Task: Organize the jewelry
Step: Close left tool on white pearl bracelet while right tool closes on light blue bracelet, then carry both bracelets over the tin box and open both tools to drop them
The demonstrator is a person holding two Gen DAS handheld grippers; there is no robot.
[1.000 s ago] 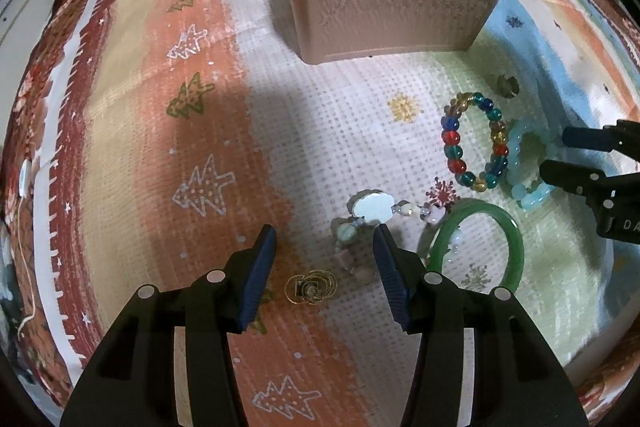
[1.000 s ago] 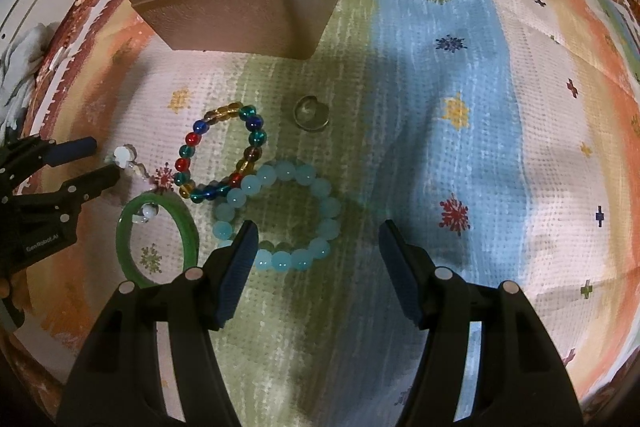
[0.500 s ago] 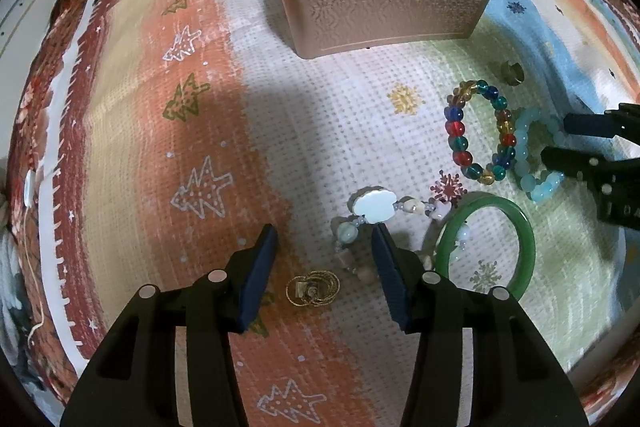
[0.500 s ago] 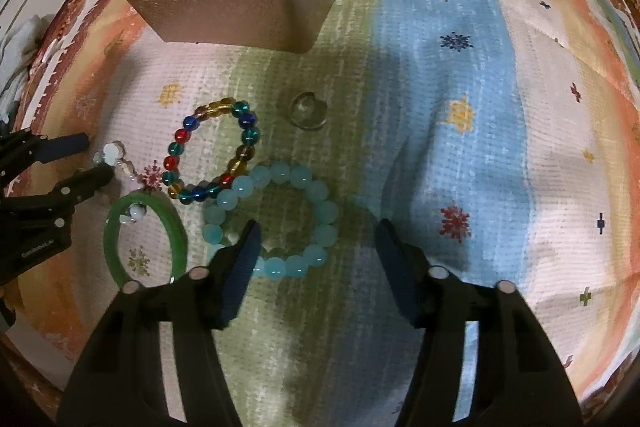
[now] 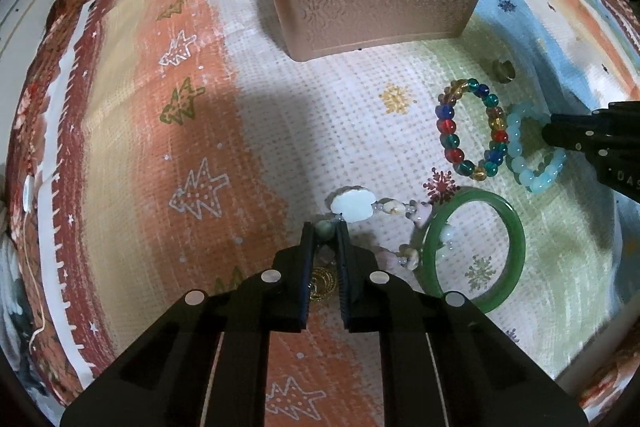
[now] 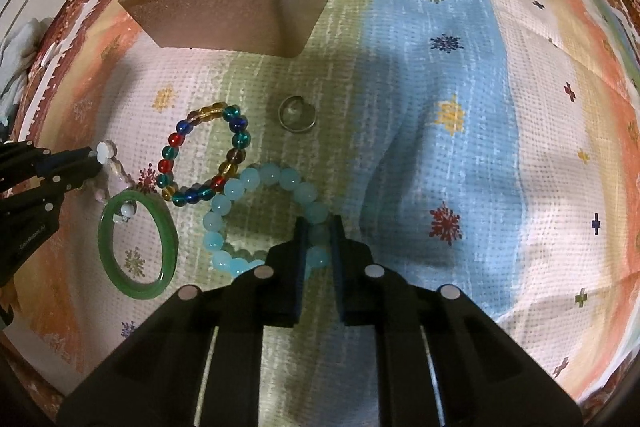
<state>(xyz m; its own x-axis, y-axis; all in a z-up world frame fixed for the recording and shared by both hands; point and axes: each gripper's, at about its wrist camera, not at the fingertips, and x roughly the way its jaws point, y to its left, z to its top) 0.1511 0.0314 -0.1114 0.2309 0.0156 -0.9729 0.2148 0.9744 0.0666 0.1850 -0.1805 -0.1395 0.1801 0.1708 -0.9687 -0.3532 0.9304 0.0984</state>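
Both bracelets gripped on the cloth.
Left tongs [image 5: 325, 233] clamped on limp charm bracelet [image 5: 360, 207]; right tongs [image 6: 318, 233] on smooth, slippery pale-blue bead bracelet [image 6: 256, 183].

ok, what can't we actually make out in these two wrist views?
- Floor of the embossed metal tin: hidden by its own walls in both views.
- Small gold coiled piece: left wrist view, mostly covered by the left gripper.
- Light-blue bead bracelet: the beads between the right gripper fingers are screened.
- Small metal ring: too small for detail.
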